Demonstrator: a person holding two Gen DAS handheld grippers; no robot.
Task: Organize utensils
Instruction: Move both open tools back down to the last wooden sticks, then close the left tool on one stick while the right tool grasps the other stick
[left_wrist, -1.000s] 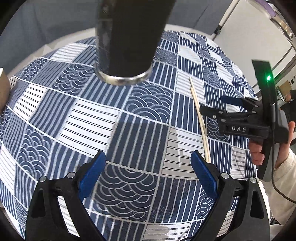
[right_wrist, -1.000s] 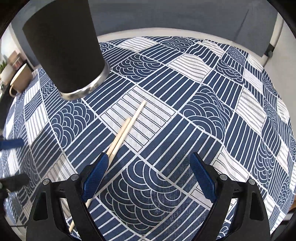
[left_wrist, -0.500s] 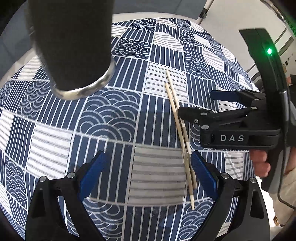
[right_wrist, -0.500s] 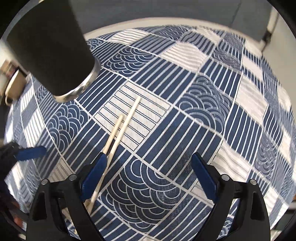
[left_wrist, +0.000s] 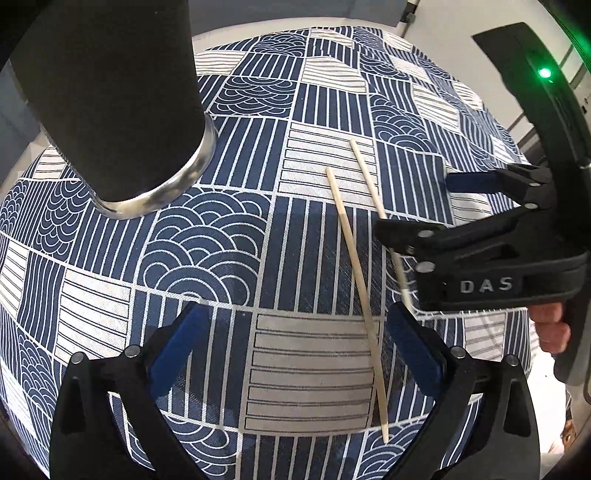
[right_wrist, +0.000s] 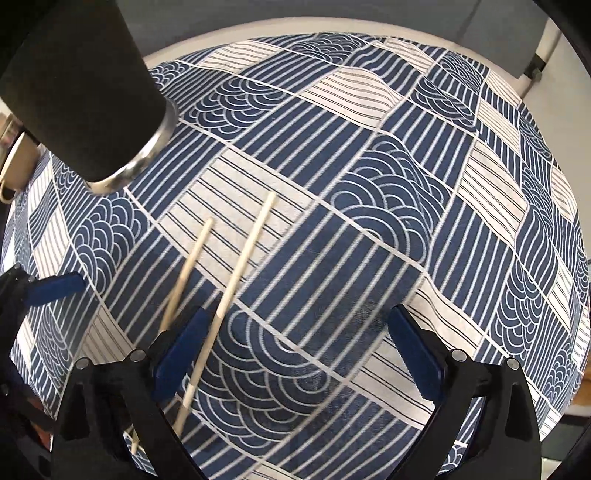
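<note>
1. Left tongs (left_wrist: 295, 354): jaws spread wide and opening at this moment. Nothing is gripped. One chopstick (left_wrist: 356, 284) lies flat on the cloth, and its near end passes just inside the right-hand blue pad (left_wrist: 415, 349). Whether that pad touches the stick cannot be told.

2. Right tongs (right_wrist: 295, 350): jaws wide apart and likewise opening. Nothing is clamped. The longer chopstick (right_wrist: 236, 280) runs diagonally past the inner side of the left-hand blue pad (right_wrist: 177, 354); actual contact cannot be confirmed.

3. Second chopstick (left_wrist: 373, 192): lies just beside the first, nearly parallel. In the left wrist view its lower part is hidden behind the right tongs' body, marked DAS (left_wrist: 485, 285). In the right wrist view its image is blurred.

4. Black cylindrical holder (left_wrist: 110, 99) with a silver base ring stands upright on the surface, up and left of the chopsticks and well apart from them.

5. Surface: covered with a blue and white patterned tablecloth (left_wrist: 207, 251). Its white rim (right_wrist: 332, 27) shows along the far side.

6. Open room: bare cloth between holder and chopsticks, and a broad stretch to the right of the right tongs. The two tools stand near each other over the chopsticks; a hand (left_wrist: 550, 328) grips the right tool.

7. A beige cup (right_wrist: 18, 164) sits at the left margin of the right wrist view.
</note>
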